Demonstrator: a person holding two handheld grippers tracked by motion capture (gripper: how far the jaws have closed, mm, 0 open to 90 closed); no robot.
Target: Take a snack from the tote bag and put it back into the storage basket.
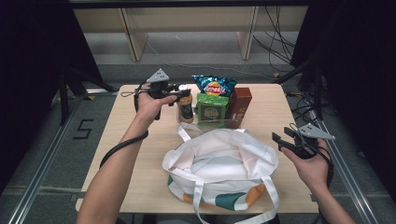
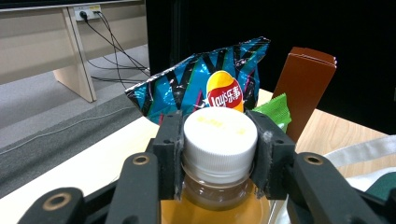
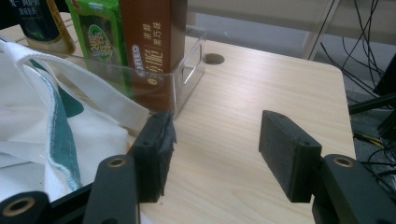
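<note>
Bottle [image 2: 219, 154] clenched at its white cap by left tongs [image 2: 219, 144]; lift straight, clear the chip bag [image 2: 205, 86], lower into tote [image 1: 219, 161]; right tongs [image 3: 215, 154] released.

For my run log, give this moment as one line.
left gripper: shut on bottle cap | right gripper: open beside tote bag

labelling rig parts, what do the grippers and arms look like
Both grippers, left gripper and right gripper, are black, with blocky two-piece jaws, brass-coloured pivot rivets and a grey three-cornered plate on top. A black cable trails from the left one. The forearms show no sleeves.
</note>
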